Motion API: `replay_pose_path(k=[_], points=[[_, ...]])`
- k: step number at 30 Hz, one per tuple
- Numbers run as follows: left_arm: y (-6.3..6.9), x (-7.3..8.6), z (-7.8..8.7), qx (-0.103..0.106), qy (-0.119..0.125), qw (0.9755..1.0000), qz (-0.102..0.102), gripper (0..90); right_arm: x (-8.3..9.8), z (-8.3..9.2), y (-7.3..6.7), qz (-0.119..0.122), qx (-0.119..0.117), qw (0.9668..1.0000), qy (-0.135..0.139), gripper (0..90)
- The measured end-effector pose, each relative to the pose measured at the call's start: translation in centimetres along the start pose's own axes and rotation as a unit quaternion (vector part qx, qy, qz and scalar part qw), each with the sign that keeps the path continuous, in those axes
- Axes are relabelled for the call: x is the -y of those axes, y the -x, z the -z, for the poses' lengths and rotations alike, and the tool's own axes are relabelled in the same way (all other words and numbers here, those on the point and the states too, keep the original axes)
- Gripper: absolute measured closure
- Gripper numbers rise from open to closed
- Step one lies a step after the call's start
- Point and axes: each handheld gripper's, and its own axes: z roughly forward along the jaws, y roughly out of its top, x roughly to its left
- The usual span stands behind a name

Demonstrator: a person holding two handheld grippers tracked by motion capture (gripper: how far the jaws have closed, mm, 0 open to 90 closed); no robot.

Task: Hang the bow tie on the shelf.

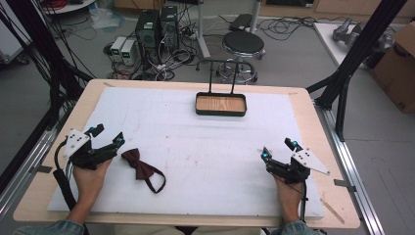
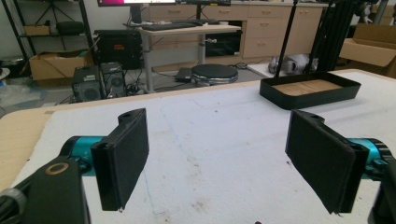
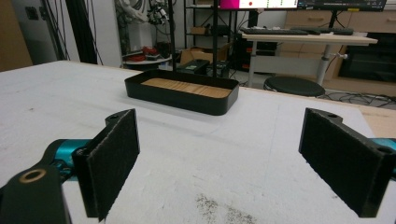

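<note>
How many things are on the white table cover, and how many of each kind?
Bow ties: 1, dark red bow tie
Trays: 1, black tray with a wooden bottom
Grippers held by hands: 2, left gripper and right gripper, both with fingers apart and nothing between them
Total: 4

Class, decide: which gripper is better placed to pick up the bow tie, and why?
Left. The left gripper sits open right beside the bow tie; the right gripper, also open, is across the white mat.
</note>
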Motion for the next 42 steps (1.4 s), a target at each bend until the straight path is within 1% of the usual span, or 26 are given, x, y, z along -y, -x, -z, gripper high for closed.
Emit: replay_pose_path(k=[2,5,9,17,21,24,28,34,36,38,42], points=[[0.0,0.0,0.0,-0.001,0.000,1.0000,-0.001,21.8,0.0,0.0,0.0,0.003,0.000,1.0000,0.002,11.5],[0.0,0.0,0.1,-0.002,0.000,1.0000,-0.001,21.8,0.0,0.0,0.0,-0.001,-0.001,1.0000,-0.001,11.5],[0.1,0.0,0.1,-0.002,-0.003,1.0000,0.000,21.8,0.0,0.0,0.0,0.001,-0.001,1.0000,0.000,11.5],[0.5,-0.1,0.1,-0.005,-0.010,0.9999,-0.003,23.2,0.0,-0.1,0.0,0.002,0.000,1.0000,-0.002,11.5],[0.8,-0.1,0.0,-0.003,-0.016,0.9999,-0.003,24.3,0.0,-0.1,-0.1,0.001,-0.001,1.0000,-0.003,11.5],[1.1,-0.2,0.0,-0.005,-0.019,0.9998,-0.005,25.2,0.0,-0.1,0.0,0.001,-0.001,1.0000,-0.004,11.5],[1.5,-0.3,0.0,-0.003,-0.024,0.9997,-0.004,25.4,0.0,-0.1,-0.1,0.000,-0.001,1.0000,-0.006,11.5],[2.4,-0.2,0.3,-0.003,-0.029,0.9995,-0.008,25.4,0.0,-0.1,0.0,0.000,0.000,1.0000,-0.005,11.5],[2.9,0.0,0.6,-0.005,-0.038,0.9992,-0.013,25.4,0.1,-0.1,0.1,0.001,-0.001,1.0000,-0.006,11.5],[3.1,0.1,0.6,-0.007,-0.042,0.9990,-0.013,26.0,0.1,-0.1,0.0,-0.001,-0.001,1.0000,-0.007,11.5],[3.7,0.6,0.7,-0.007,-0.065,0.9978,-0.010,26.5,0.1,-0.1,0.0,-0.001,-0.001,1.0000,-0.007,11.5]])
